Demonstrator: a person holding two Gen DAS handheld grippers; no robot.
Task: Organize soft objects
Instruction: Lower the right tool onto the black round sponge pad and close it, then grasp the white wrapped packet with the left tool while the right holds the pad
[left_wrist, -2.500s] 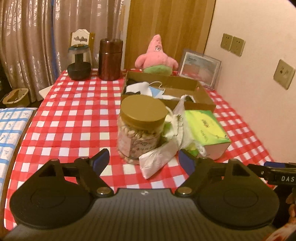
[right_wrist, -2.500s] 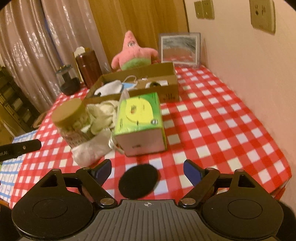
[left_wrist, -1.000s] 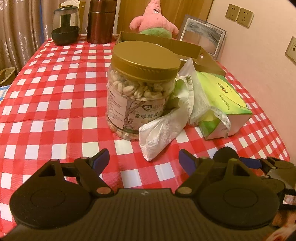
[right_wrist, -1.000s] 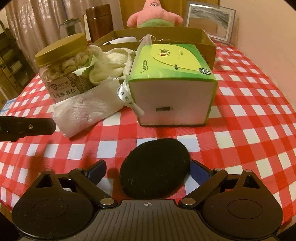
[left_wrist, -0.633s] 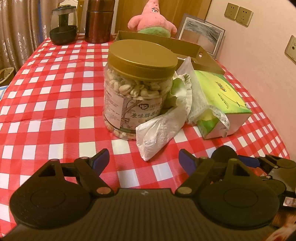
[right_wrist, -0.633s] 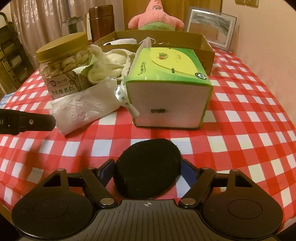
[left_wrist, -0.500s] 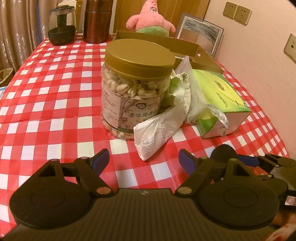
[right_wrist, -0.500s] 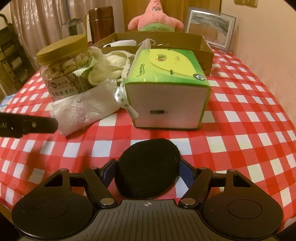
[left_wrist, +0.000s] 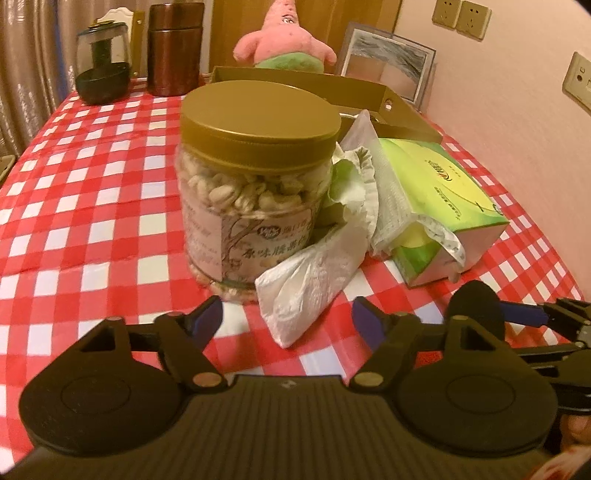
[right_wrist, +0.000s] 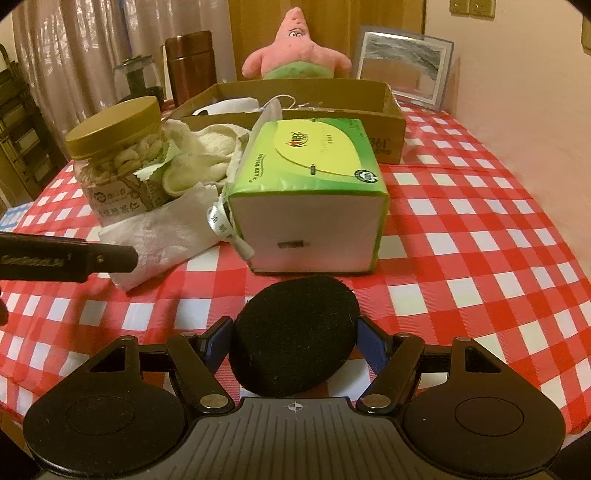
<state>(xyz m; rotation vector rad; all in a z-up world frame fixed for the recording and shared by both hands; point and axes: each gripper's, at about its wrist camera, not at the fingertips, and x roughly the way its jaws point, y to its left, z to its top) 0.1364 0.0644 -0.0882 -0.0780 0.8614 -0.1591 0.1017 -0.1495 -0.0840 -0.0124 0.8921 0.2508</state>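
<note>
A crumpled white tissue (left_wrist: 310, 288) leans against a nut jar (left_wrist: 255, 184) on the red-checked tablecloth (left_wrist: 92, 192). My left gripper (left_wrist: 286, 317) has the tissue's lower end between its closing jaws, and the pads stand clear of it. My right gripper (right_wrist: 293, 341) is shut on a round black soft pad (right_wrist: 295, 332), just above the cloth in front of a green tissue box (right_wrist: 310, 177). That pad (left_wrist: 476, 302) also shows at the right of the left wrist view. A cream cloth (right_wrist: 207, 155) lies bunched between jar and box.
An open cardboard box (right_wrist: 388, 110) holding white items stands behind the tissue box. A pink starfish plush (right_wrist: 295, 51) and a picture frame (right_wrist: 402, 66) sit at the back by the wall. A brown canister (left_wrist: 173, 48) and a glass jar (left_wrist: 103, 70) stand back left.
My right gripper's jaws closed from wide apart onto the black pad. The left gripper's jaws narrowed a little around the tissue. Neither hand shifted much.
</note>
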